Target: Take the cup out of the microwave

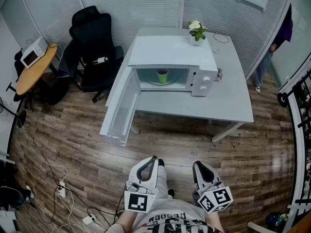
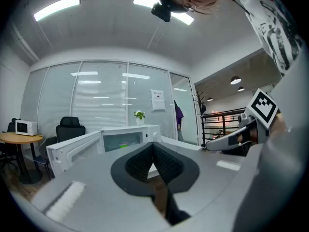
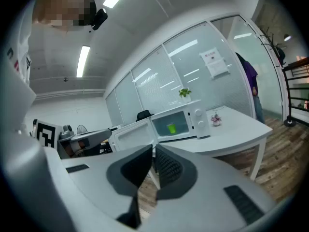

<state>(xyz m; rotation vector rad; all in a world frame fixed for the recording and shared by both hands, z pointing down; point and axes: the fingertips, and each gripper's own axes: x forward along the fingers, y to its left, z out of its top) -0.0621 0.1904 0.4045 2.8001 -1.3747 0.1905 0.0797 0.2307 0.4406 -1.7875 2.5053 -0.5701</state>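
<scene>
Nearest, a person is standing on the wooden floor [image 1: 73, 144], holding the left gripper [image 1: 153, 160] and the right gripper [image 1: 198, 166] roughly level in front of the body. Both pairs of jaws are resting pressed together, gripping nothing. Well beyond them, a white desk [image 1: 228, 101] is carrying a white microwave [image 1: 204, 76] whose door [image 1: 120, 106] is hanging wide open to the left. Inside the cavity, a green cup [image 1: 162, 75] is sitting upright on the turntable [image 1: 170, 82], with nothing else beside it. A small potted plant [image 1: 197, 30] is standing on the microwave's top. The door-opening looks done, while approaching, reaching in, gripping the cup and lifting it out are all waiting to be done.
</scene>
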